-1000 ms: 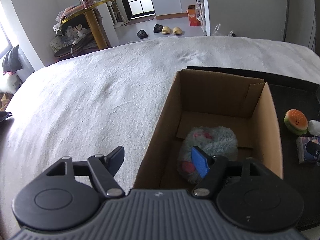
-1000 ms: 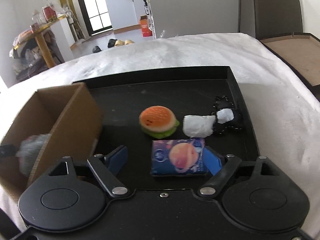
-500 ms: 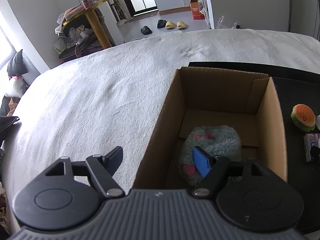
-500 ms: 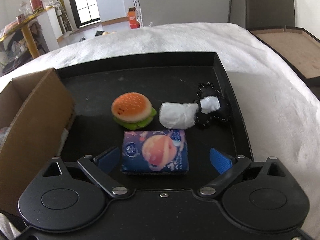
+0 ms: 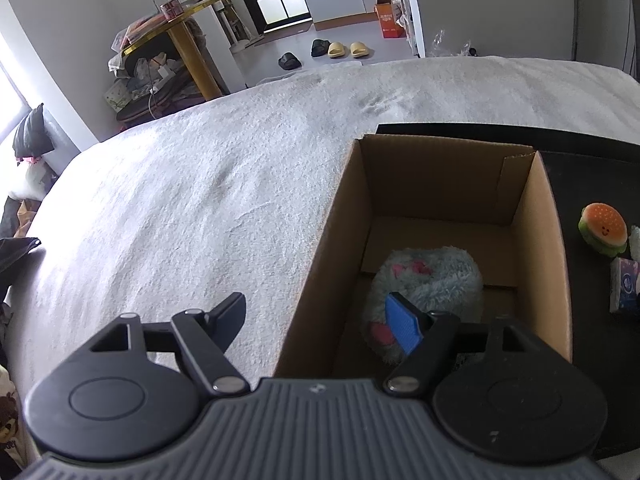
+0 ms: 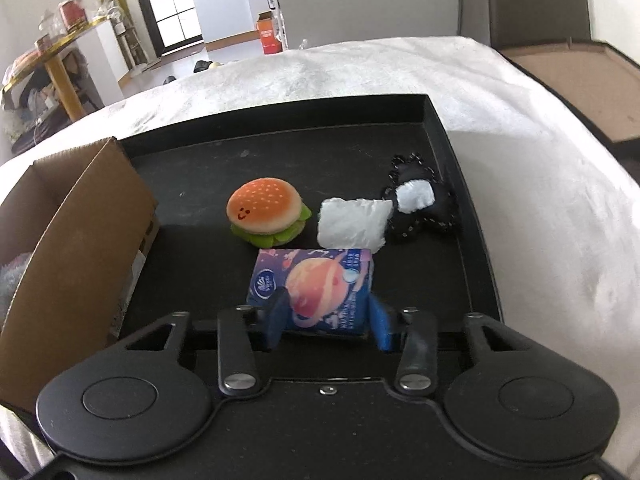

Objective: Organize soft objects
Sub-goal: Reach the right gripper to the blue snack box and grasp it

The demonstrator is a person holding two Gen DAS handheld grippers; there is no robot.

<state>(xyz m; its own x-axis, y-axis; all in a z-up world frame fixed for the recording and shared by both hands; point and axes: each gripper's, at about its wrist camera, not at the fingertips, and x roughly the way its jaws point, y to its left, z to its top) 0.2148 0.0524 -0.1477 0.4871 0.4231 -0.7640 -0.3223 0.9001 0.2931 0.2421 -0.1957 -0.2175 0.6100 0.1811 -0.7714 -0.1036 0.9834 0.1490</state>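
A cardboard box (image 5: 532, 216) stands on the white blanket and holds a fluffy blue-and-pink plush (image 5: 436, 276). My left gripper (image 5: 320, 320) is open and empty, above the box's near left wall. On the black tray (image 6: 472, 184) lie a burger plush (image 6: 264, 210), a white pouch (image 6: 354, 228), a black-and-white plush (image 6: 418, 210) and a purple tissue pack (image 6: 320, 288) with a planet print. My right gripper (image 6: 328, 320) has its fingers closed against both sides of the tissue pack's near end. The box also shows in the right wrist view (image 6: 80, 248).
The tray sits on a bed covered by a white blanket (image 5: 200, 200). A brown framed board (image 6: 580, 80) lies at the far right. A yellow table (image 5: 188, 32) with clutter and slippers (image 5: 340, 48) on the floor are beyond the bed.
My right gripper has moved onto the tissue pack and its fingers have closed in from wide open to grip its sides. My left gripper has risen slightly above the box, still open.
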